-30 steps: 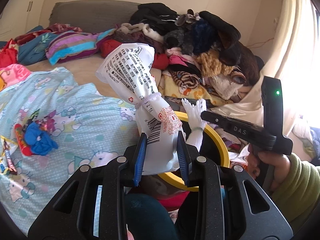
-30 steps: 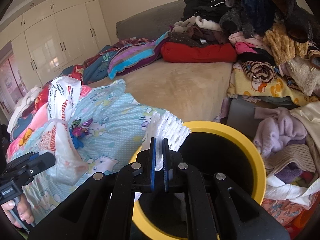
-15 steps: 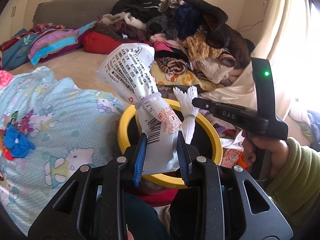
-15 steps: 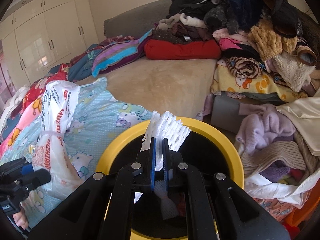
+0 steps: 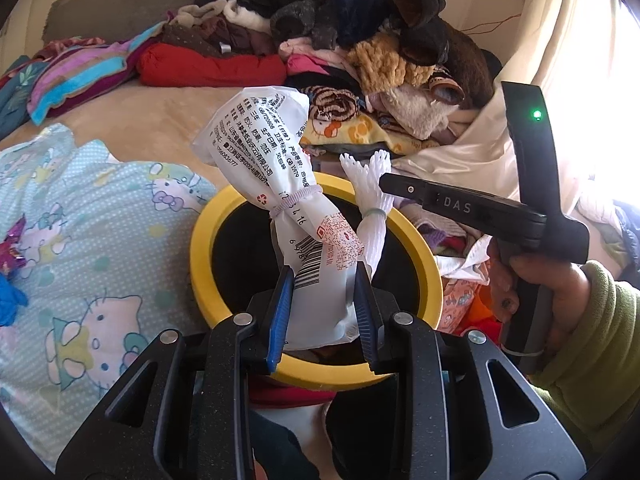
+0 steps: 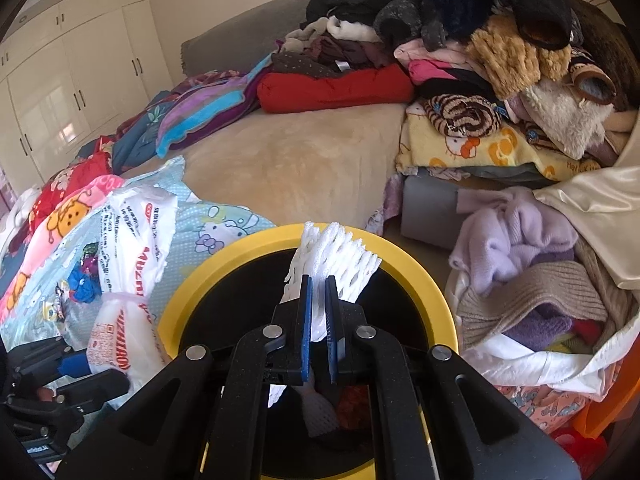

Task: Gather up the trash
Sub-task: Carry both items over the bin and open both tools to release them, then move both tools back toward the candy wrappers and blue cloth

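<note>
- Your left gripper (image 5: 322, 300) pinched the lower end of a white printed plastic bag (image 5: 294, 216), tied off at its middle with a band; the bag stood up from the jaws and leaned over the mouth of the yellow-rimmed bin (image 5: 204, 248).
- Your right gripper (image 6: 318, 334) was pressed together on a white foam net sleeve (image 6: 332, 252), whose frayed end fanned out above the fingers, directly over the same bin's dark opening.
- Both pieces of trash were thus held over the bin, neither yet dropped.
- Risk, as I judged it: the bag's top-heavy upper half leaned toward the far rim, so it could tip out onto the blue cartoon-print blanket (image 5: 100, 240) if you let go too high.
- The net sleeve was light and springy; it could cling to a pad or catch on the rim instead of falling clear.
- The two grippers sat close over one opening, so they might knock together.
- More trash seemingly lay on the blanket: a small blue item (image 5: 10, 298) and a shiny wrapper (image 5: 12, 248), both cut off at the left edge.
- The bin's depth and contents were hard to make out, dark and blocked by the gripper bodies.
</note>
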Demonstrator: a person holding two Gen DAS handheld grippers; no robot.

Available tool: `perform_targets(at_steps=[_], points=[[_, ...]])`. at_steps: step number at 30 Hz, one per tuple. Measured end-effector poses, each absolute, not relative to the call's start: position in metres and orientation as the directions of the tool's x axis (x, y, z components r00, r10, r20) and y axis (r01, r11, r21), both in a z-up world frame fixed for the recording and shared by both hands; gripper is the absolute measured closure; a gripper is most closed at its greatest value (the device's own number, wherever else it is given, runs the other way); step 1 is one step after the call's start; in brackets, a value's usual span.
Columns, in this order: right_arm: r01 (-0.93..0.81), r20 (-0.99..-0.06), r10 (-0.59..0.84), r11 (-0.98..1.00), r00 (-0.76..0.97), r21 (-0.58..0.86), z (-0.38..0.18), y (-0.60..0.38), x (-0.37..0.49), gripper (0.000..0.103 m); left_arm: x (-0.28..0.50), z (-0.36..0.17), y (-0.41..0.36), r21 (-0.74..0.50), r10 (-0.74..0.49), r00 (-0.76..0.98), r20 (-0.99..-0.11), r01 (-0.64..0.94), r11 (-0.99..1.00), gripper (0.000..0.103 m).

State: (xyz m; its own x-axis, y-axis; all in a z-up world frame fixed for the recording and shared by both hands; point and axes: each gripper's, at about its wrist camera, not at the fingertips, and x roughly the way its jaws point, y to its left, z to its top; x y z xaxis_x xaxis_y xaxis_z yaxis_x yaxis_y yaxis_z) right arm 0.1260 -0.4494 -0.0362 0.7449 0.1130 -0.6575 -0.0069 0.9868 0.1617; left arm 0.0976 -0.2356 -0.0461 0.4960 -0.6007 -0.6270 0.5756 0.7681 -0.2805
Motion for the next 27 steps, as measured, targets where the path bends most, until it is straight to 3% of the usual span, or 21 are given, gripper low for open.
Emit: perform_targets(at_steps=[11, 12, 14, 16, 17, 19, 27], points=[[0.001, -0.679, 0.126, 0.983, 0.723, 0.183, -0.046, -0.454, 0.131, 0.093, 0.109, -0.060, -0.249, -0.285, -0.600, 0.463, -0.653, 0.584, 0.760, 0.077], [0.005, -0.679, 0.127, 0.982, 0.723, 0.189, -0.046, -0.455, 0.131, 0.091, 0.110, -0.061, -0.250, -0.281, -0.599, 0.462, -0.654, 0.587, 0.759, 0.074], [0.013, -0.681, 0.119, 0.983, 0.722, 0.185, -0.046, -0.456, 0.132, 0.088, 0.110, -0.062, -0.249, -0.278, -0.597, 0.469, -0.651, 0.584, 0.763, 0.059], [0.021, -0.679, 0.111, 0.983, 0.725, 0.183, -0.046, -0.456, 0.131, 0.077, 0.109, -0.060, -0.245, -0.283, -0.594, 0.482, -0.643, 0.571, 0.770, 0.034], [0.024, -0.677, 0.110, 0.982, 0.728, 0.185, -0.046, -0.456, 0.131, 0.070, 0.109, -0.059, -0.243, -0.280, -0.592, 0.489, -0.641, 0.569, 0.773, 0.028], [0.024, -0.672, 0.113, 0.981, 0.732, 0.191, -0.045, -0.455, 0.129, 0.066, 0.106, -0.055, -0.239, -0.265, -0.580, 0.516, -0.630, 0.559, 0.786, 0.013], [0.008, -0.654, 0.109, 0.985, 0.749, 0.173, -0.037, -0.438, 0.125, 0.054, 0.103, -0.039, -0.211, -0.271, -0.551, 0.596, -0.584, 0.496, 0.825, 0.011]])
